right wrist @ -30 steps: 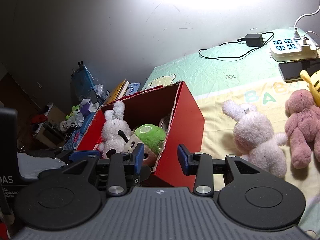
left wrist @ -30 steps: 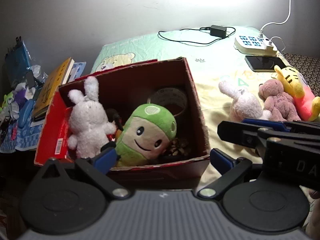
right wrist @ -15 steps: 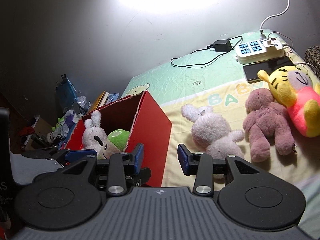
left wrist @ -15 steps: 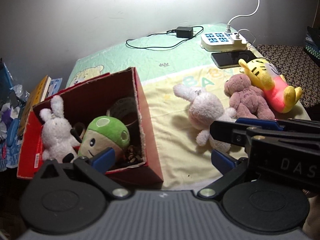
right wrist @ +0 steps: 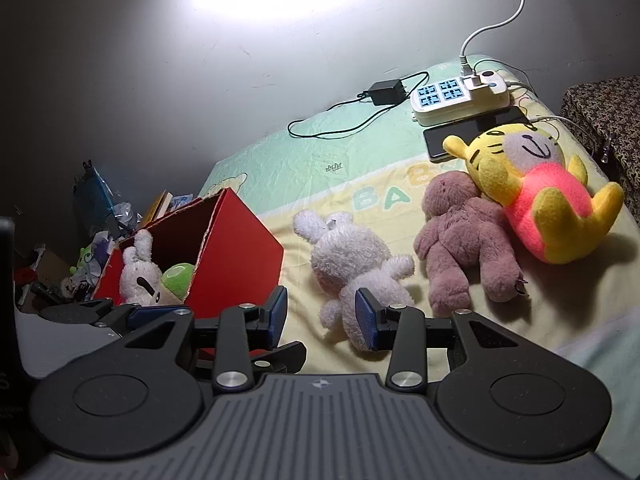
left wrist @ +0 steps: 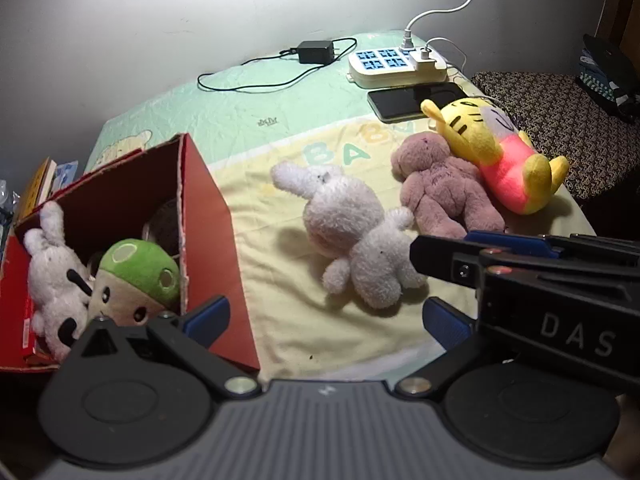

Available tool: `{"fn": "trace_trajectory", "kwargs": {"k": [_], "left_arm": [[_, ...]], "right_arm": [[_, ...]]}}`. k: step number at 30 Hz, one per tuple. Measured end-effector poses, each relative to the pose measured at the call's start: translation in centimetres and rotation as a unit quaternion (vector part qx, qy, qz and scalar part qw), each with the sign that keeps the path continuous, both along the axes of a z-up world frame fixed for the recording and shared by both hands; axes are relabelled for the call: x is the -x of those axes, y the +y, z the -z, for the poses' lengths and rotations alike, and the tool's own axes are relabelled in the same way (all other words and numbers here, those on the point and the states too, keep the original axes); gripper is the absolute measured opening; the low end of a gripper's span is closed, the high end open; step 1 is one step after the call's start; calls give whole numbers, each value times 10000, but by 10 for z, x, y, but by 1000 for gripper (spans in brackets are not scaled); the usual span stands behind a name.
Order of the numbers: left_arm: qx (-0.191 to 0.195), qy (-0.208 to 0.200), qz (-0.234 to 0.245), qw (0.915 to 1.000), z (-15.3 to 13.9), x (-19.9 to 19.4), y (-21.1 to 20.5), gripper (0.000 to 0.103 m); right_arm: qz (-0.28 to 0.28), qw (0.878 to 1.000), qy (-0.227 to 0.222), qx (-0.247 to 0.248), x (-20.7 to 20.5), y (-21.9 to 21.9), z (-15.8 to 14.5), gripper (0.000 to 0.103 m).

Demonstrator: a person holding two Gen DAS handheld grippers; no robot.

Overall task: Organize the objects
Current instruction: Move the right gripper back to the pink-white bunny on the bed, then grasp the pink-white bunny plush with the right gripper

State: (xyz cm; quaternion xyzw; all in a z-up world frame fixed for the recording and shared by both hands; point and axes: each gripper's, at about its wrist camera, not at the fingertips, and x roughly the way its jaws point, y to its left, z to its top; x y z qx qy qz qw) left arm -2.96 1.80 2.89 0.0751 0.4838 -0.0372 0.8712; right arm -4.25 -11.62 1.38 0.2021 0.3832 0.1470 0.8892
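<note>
A red cardboard box (left wrist: 208, 216) stands at the left of the bed and holds a white bunny (left wrist: 52, 264) and a green-capped plush (left wrist: 136, 272). On the yellow blanket lie another white bunny (left wrist: 352, 236), a mauve bear (left wrist: 444, 192) and a yellow tiger (left wrist: 492, 148). My left gripper (left wrist: 325, 320) is open and empty, between the box's corner and the lying bunny. My right gripper (right wrist: 321, 316) is also open, just short of that bunny (right wrist: 352, 264), whose leg shows beyond its right pad. The bear (right wrist: 464, 240) and tiger (right wrist: 536, 184) lie further right.
A white power strip (left wrist: 396, 66), a dark phone (left wrist: 412, 100) and a black charger (left wrist: 316, 51) with its cable lie at the head of the bed. Books (left wrist: 38, 184) and clutter (right wrist: 92, 240) sit left of the box. A patterned seat (left wrist: 560, 120) borders the bed's right.
Both grippers have swung to the right, away from the box's opening and towards the plush toys on the blanket. Their jaws stand as wide as before.
</note>
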Motion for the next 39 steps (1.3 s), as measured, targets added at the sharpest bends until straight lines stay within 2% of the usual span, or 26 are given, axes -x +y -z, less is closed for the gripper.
{"fn": "trace_trajectory", "kwargs": {"k": [22, 34, 39], "left_arm": [[37, 456, 199, 9988, 35, -36, -26, 102], [342, 652, 201, 9971, 65, -49, -20, 102], [437, 642, 80, 9969, 73, -56, -9, 102]], "right_arm": [[229, 9991, 356, -30, -19, -28, 23, 41], [253, 9980, 508, -282, -36, -43, 39, 41], [72, 9973, 591, -434, -52, -39, 47, 41]]}}
